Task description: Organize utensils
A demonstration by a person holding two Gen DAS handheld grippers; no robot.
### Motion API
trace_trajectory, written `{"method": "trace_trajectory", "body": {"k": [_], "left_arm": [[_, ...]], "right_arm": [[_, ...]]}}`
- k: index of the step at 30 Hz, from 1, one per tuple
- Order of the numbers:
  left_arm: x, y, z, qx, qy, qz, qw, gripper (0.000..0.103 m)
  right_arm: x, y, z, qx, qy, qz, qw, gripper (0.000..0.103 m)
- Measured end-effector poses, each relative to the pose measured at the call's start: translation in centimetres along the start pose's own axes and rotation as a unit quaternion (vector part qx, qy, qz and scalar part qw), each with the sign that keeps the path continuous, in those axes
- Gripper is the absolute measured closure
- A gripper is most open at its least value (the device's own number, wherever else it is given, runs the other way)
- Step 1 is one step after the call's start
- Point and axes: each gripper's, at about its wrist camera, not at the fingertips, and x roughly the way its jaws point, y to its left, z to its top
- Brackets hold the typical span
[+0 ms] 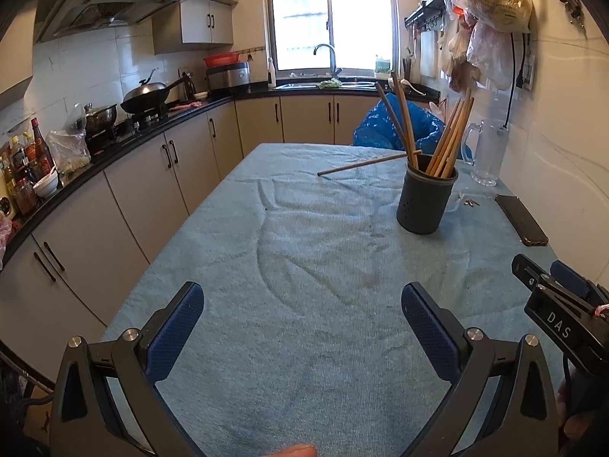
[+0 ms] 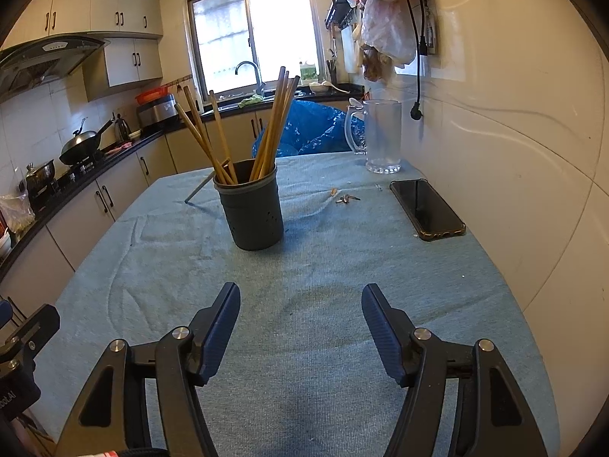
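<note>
A dark grey utensil holder (image 1: 425, 198) (image 2: 251, 205) stands on the blue cloth-covered table (image 1: 304, 266) with several wooden chopsticks (image 1: 451, 141) (image 2: 274, 122) upright in it. One loose chopstick (image 1: 365, 163) (image 2: 198, 190) lies on the cloth behind the holder. My left gripper (image 1: 302, 304) is open over bare cloth near the front edge, nothing between its blue pads. My right gripper (image 2: 300, 304) is also open and empty, in front of the holder; it shows at the right edge of the left wrist view (image 1: 548, 285).
A black phone (image 1: 521, 219) (image 2: 426, 209) lies at the table's right side by the wall. A clear glass mug (image 1: 487, 152) (image 2: 380, 137) stands at the back right, small keys (image 2: 346, 198) beside it. A blue plastic bag (image 2: 316, 125) sits behind the table. Counter and stove run along the left.
</note>
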Motion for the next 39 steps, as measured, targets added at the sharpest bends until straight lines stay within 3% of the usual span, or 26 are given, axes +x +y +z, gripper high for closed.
{"method": "trace_trajectory", "body": {"k": [24,39], "left_arm": [[2.1,0.2,-0.6,-0.008,0.039,-0.007,0.9992,0.000],[1.7,-0.3,-0.5,0.000,0.011,-0.020,0.9997,0.000]], "right_arm": [[0.8,1.0,-0.4,-0.022,0.003,-0.009,1.000,0.031],[1.0,0.8,-0.4,-0.019,-0.005,-0.005,1.000,0.031]]}}
